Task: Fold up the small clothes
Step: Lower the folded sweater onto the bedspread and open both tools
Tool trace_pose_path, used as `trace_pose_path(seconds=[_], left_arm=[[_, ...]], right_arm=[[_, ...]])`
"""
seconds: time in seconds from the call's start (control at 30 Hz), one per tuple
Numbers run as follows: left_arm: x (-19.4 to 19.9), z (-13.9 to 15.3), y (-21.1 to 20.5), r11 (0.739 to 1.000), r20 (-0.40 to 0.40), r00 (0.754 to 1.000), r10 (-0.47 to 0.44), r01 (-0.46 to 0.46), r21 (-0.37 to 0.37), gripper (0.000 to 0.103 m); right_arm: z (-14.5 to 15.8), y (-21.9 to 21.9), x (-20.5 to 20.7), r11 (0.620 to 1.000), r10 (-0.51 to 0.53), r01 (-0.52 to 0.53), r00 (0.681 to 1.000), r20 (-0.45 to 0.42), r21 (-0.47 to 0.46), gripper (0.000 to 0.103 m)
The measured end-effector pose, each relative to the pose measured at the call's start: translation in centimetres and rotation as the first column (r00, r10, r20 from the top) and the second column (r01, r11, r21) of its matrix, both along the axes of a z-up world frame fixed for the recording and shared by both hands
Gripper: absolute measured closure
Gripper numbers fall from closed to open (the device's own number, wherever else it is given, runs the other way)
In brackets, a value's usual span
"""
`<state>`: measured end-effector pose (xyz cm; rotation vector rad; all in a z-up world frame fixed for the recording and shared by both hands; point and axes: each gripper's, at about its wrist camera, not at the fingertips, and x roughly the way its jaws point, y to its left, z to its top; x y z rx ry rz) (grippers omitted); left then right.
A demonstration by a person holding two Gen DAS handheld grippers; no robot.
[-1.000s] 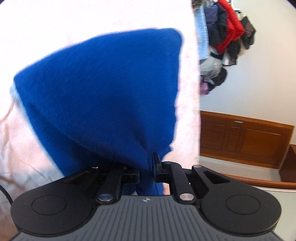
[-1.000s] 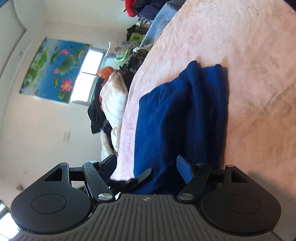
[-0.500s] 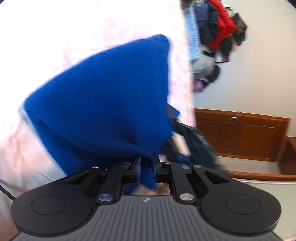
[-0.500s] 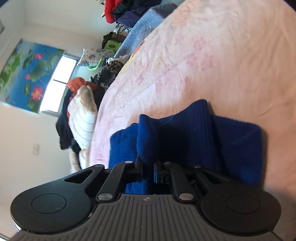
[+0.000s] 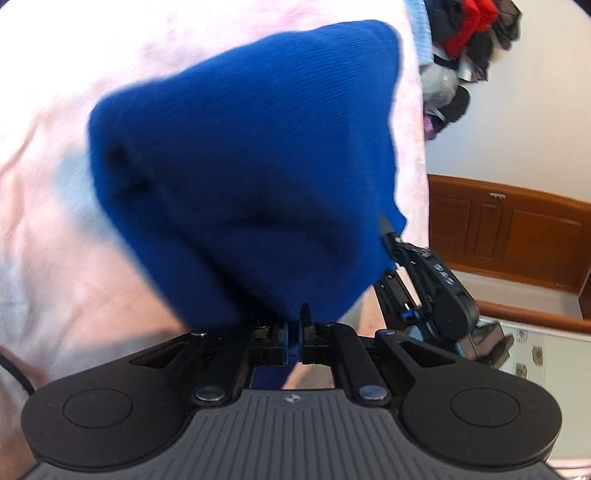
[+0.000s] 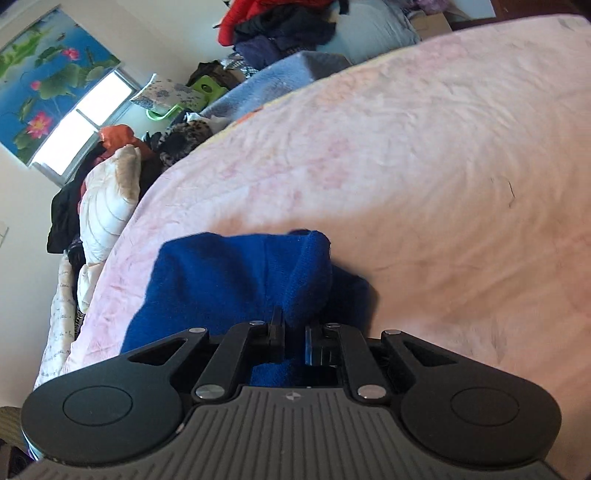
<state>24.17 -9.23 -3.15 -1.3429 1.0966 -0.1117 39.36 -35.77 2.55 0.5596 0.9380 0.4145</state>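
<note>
Already pinched at two points, the blue knit garment rises off the pink bedspread as I work through a fold. Starting at my left, my left gripper is pressed together on a lower edge of the cloth, a thin strip of blue showing between its jaws, which have just drawn tighter on the fabric; the rest of the garment drapes away from the pinch in a loose tent, its far end seemingly on the bed. Just to the right of that drape, the black body of my other tool comes into the left wrist view, close beside the cloth. Over on my right, my right gripper has just clamped down on a bunched fold of the same blue knit, with fabric plainly filling the gap between its jaws; beyond it the garment lies doubled and rumpled on the bedspread. By my reading, the fold is only partly made: both holds are secured, but the cloth is neither flat nor squared. Carrying the held edge over, laying it down evenly and smoothing it remain to be done. Heaped clothes sit at the bed's far end, untouched.
</note>
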Motion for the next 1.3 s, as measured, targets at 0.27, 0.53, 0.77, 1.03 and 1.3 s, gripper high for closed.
trace_pose_path(seconds=[0.27,0.53,0.77,1.03,1.3], left_arm=[[0.8,1.8,0.1,0.981,-0.015,0.987,-0.161,0.162,0.106,0.097],[-4.2,7.2,4.0,0.868,0.172,0.93,-0.324,0.22,0.446,0.049],[-2.9,5.9,9.0,0.949,0.112,0.986,-0.125,0.086,0.302,0.05],[-2.8,4.1,9.4,0.958,0.066,0.996,-0.055,0.034,0.284,0.05],[-2.4,4.5,9.0,0.92,0.008,0.994,-0.106,0.095,0.381,0.097]], right_arm=[[-0.7,-1.2,-0.6,0.996,-0.054,0.059,0.996,-0.066,0.064,0.069],[1.2,-2.5,-10.1,0.959,0.013,-0.012,1.0,-0.001,0.283,0.045],[-1.5,-2.1,-13.8,0.928,0.025,0.035,0.987,-0.156,0.371,0.046],[-2.0,-0.4,-13.3,0.939,0.033,0.042,0.977,-0.21,0.34,0.047],[1.2,1.0,-14.2,0.971,0.118,-0.099,0.99,-0.074,0.218,0.091]])
